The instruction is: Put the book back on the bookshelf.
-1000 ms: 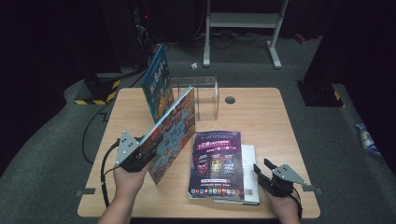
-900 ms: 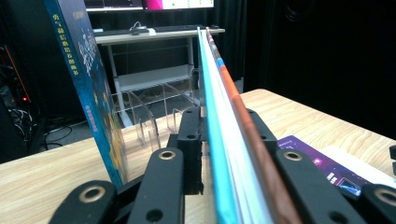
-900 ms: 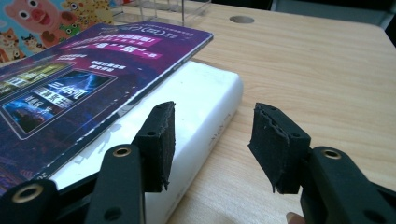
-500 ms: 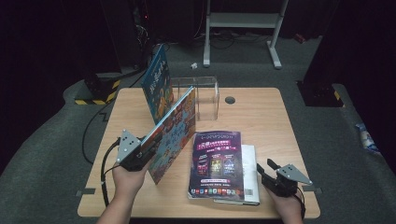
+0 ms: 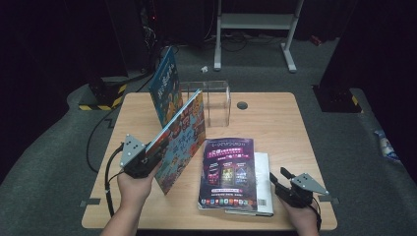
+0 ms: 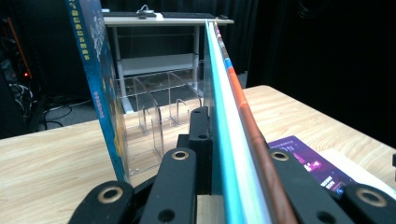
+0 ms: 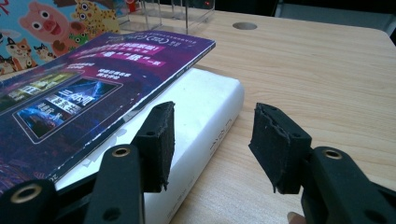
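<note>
High view: 2 hand-held grippers at a wooden table (image 5: 275, 123), the left one clamped on a picture book.

High view takes in the whole table; the left gripper view looks along the picture book's (image 5: 179, 140) edge, seen there as thin turquoise and orange bands, while the right gripper view shows its cartoon-animal cover. It stands tilted, left of the purple magazine (image 5: 228, 172), which lies flat on a white book (image 5: 263, 182). Behind it another blue book (image 5: 164, 91) stands upright beside a clear acrylic rack (image 5: 214, 101). The left gripper (image 5: 153, 156) has just been closing and its jaws pinch the picture book's near lower edge. The right gripper (image 5: 276, 181) rests just right of the white book, jaws apart and empty.
</note>
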`<state>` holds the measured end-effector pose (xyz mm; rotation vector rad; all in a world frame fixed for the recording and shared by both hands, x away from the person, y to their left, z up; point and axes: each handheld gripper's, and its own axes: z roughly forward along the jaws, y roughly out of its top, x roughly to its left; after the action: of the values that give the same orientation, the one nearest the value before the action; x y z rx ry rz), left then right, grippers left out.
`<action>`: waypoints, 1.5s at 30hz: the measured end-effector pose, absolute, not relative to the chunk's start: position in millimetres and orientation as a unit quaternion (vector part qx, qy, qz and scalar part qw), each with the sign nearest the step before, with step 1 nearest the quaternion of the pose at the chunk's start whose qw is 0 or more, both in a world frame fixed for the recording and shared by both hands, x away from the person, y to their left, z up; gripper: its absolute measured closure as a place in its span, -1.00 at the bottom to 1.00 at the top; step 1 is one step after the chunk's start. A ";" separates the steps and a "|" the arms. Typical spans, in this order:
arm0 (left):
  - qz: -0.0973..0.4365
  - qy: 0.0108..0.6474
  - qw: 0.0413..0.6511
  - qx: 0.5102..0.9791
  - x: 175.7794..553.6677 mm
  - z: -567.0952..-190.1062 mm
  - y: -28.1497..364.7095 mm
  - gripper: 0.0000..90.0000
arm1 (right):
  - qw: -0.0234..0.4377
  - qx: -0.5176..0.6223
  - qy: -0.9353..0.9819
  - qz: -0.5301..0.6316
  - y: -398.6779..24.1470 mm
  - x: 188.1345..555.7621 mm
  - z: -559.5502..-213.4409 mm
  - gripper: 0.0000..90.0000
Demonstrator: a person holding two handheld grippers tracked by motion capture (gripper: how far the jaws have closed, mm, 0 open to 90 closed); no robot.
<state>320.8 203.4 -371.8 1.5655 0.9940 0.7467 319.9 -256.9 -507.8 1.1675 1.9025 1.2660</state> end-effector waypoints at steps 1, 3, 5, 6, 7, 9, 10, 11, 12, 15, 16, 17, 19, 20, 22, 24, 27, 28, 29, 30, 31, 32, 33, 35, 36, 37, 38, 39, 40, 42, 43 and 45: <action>0.315 0.417 0.540 0.660 321.2 -370.9 202.3 0.80 | 0.283 0.436 0.710 0.475 -257.3 319.9 -507.5 0.09; 0.317 0.417 0.537 0.661 322.2 -368.5 199.6 0.80 | 0.281 0.437 0.709 0.477 -258.6 319.6 -506.6 0.09; 0.317 0.420 0.537 0.659 323.9 -366.1 197.1 0.80 | 0.280 0.440 0.706 0.479 -258.8 319.2 -506.2 0.09; 0.317 0.420 0.537 0.659 323.9 -366.1 197.1 0.80 | 0.280 0.440 0.705 0.480 -259.1 319.2 -506.0 0.09; 0.323 0.423 0.543 0.650 325.1 -363.1 195.8 0.80 | 0.281 0.438 0.705 0.481 -259.6 319.6 -505.9 0.09; 0.323 0.424 0.541 0.651 326.7 -358.5 194.8 0.81 | 0.281 0.440 0.704 0.482 -260.3 319.3 -505.4 0.09; 0.326 0.421 0.540 0.652 327.7 -355.3 194.5 0.81 | 0.282 0.440 0.703 0.482 -260.3 319.0 -505.2 0.09; 0.326 0.422 0.538 0.653 328.4 -353.3 194.3 0.81 | 0.283 0.439 0.703 0.483 -260.4 318.8 -504.8 0.09; 0.324 0.423 0.536 0.654 329.6 -350.5 194.5 0.81 | 0.284 0.439 0.702 0.483 -260.5 318.6 -504.6 0.09; 0.324 0.430 0.537 0.649 331.4 -343.2 198.3 0.81 | 0.284 0.438 0.702 0.484 -260.5 319.0 -504.7 0.09; 0.324 0.432 0.539 0.647 331.6 -341.7 199.9 0.81 | 0.284 0.437 0.703 0.484 -260.5 319.2 -504.7 0.09; 0.324 0.434 0.540 0.645 331.9 -339.5 202.2 0.81 | 0.283 0.437 0.703 0.484 -260.7 319.1 -504.6 0.09; 0.327 0.439 0.543 0.636 331.8 -334.3 207.4 0.81 | 0.283 0.436 0.703 0.485 -261.0 318.8 -504.3 0.09; 0.327 0.439 0.543 0.636 331.8 -334.3 207.4 0.81 | 0.283 0.436 0.703 0.485 -261.0 318.8 -504.3 0.09; 0.336 0.448 0.540 0.628 332.1 -327.0 213.8 0.81 | 0.283 0.437 0.702 0.487 -261.5 318.2 -504.1 0.09; 0.345 0.453 0.536 0.623 333.2 -323.1 218.4 0.81 | 0.282 0.438 0.701 0.488 -261.6 318.0 -503.9 0.09; 0.358 0.457 0.525 0.622 335.9 -318.9 221.6 0.81 | 0.282 0.438 0.700 0.489 -261.8 317.8 -503.7 0.09; 0.360 0.460 0.521 0.622 336.8 -317.9 221.7 0.81 | 0.281 0.438 0.700 0.489 -261.9 317.8 -503.6 0.09; 0.364 0.461 0.516 0.623 338.9 -316.4 222.4 0.81 | 0.282 0.438 0.699 0.490 -261.8 317.9 -503.6 0.09; 0.364 0.461 0.516 0.623 338.9 -316.4 222.4 0.81 | 0.282 0.438 0.699 0.490 -261.9 318.0 -503.4 0.09; 0.368 0.466 0.512 0.620 342.4 -314.6 223.5 0.81 | 0.280 0.438 0.699 0.491 -261.9 317.8 -503.2 0.09; 0.368 0.466 0.512 0.620 342.4 -314.6 223.5 0.81 | 0.280 0.438 0.699 0.491 -261.9 317.8 -503.2 0.09; 0.369 0.469 0.511 0.618 345.2 -313.7 223.6 0.81 | 0.281 0.437 0.699 0.491 -261.9 317.8 -503.1 0.09; 0.373 0.472 0.508 0.616 352.0 -311.5 222.8 0.81 | 0.280 0.438 0.699 0.491 -261.8 317.5 -503.1 0.09; 0.374 0.473 0.507 0.616 355.0 -310.5 221.7 0.81 | 0.280 0.438 0.699 0.491 -261.8 317.6 -503.2 0.09; 0.375 0.474 0.505 0.616 358.1 -309.3 220.4 0.81 | 0.280 0.438 0.699 0.491 -262.0 317.9 -503.2 0.10; 0.377 0.474 0.504 0.616 361.4 -308.3 218.7 0.81 | 0.280 0.438 0.699 0.491 -262.3 317.9 -503.2 0.10; 0.379 0.474 0.501 0.617 364.8 -307.0 217.1 0.81 | 0.281 0.437 0.699 0.492 -262.5 318.0 -503.2 0.10; 0.380 0.475 0.500 0.616 368.4 -305.9 215.3 0.81 | 0.279 0.438 0.699 0.492 -262.7 317.7 -503.0 0.10; 0.382 0.479 0.499 0.613 377.1 -304.3 212.3 0.81 | 0.280 0.439 0.697 0.493 -263.1 317.9 -503.2 0.10; 0.382 0.479 0.499 0.613 377.1 -304.3 212.3 0.81 | 0.280 0.439 0.697 0.493 -263.4 317.8 -503.1 0.10; 0.389 0.484 0.496 0.607 387.9 -303.3 209.1 0.81 | 0.281 0.439 0.697 0.493 -263.8 317.8 -503.0 0.10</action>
<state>387.9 209.1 -303.3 1.4696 1.1733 0.9423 317.8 -263.8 -503.0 1.1754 1.8689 1.3210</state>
